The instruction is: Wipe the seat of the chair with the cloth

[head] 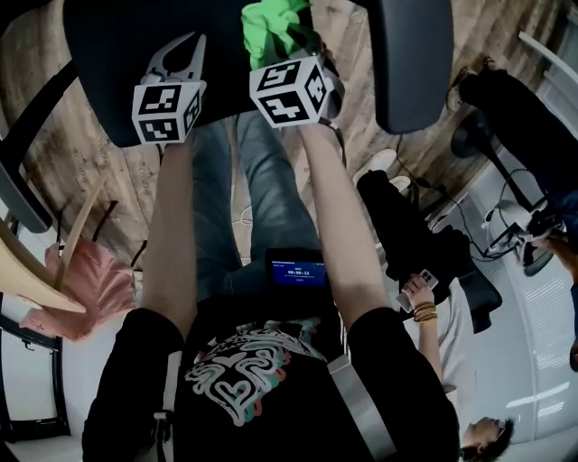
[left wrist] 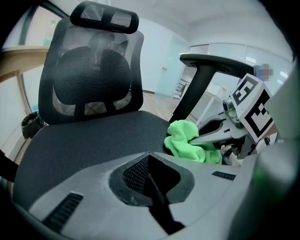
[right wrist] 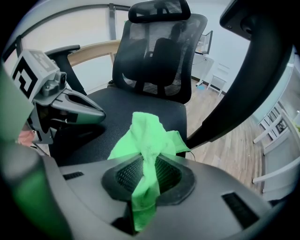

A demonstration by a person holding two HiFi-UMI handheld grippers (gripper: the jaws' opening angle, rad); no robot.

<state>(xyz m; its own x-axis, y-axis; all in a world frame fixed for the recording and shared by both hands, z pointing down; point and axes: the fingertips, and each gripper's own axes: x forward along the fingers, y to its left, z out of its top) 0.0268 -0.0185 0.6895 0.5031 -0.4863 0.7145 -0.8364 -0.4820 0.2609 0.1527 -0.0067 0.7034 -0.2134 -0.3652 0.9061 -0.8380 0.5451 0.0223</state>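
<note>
The black office chair's seat fills the top of the head view. A bright green cloth hangs over its middle, and my right gripper is shut on it. In the right gripper view the cloth is pinched between the jaws, and its loose end bunches over the seat. My left gripper hovers over the seat just left of the cloth, shut and holding nothing. From the left gripper view, the cloth lies at the seat's right side, under the right gripper's fingers.
The mesh backrest rises behind the seat. Armrests stand at both sides. Beside my legs on the wooden floor are a black bag, a pink cloth and a wooden table edge. Another person's hand is at the right.
</note>
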